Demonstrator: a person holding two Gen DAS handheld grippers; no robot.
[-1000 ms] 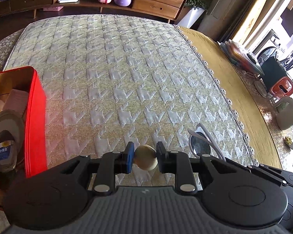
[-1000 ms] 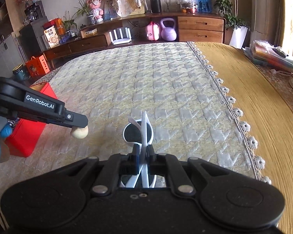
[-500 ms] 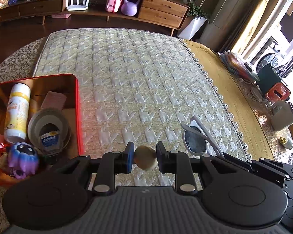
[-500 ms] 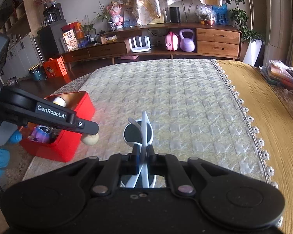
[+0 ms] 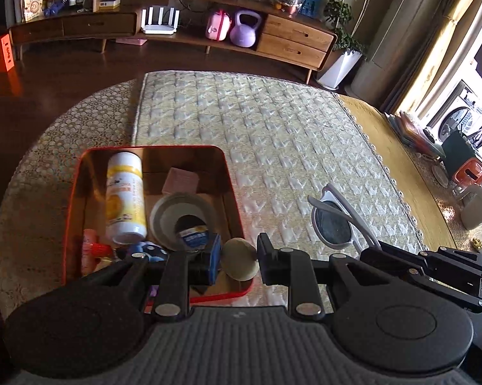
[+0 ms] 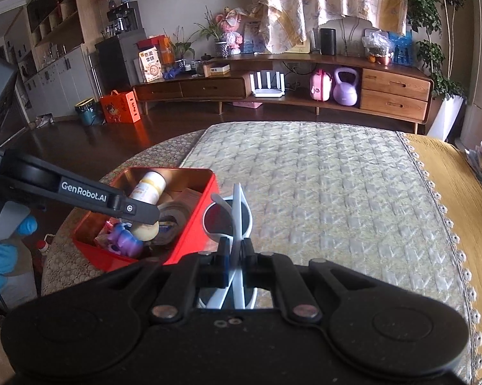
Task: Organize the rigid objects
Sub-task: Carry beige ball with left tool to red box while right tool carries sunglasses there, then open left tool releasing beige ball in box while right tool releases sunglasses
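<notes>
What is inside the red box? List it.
In the red box: a white-yellow bottle, pink block, tape roll, purple toy. The left gripper covers its near corner.

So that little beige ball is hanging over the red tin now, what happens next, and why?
Probably the left tongs should dip slightly and open. They grip the beige ball just above the near right corner of the red tin, already holding a bottle and tape roll. The right tongs grip the white sunglasses, likely next.
</notes>
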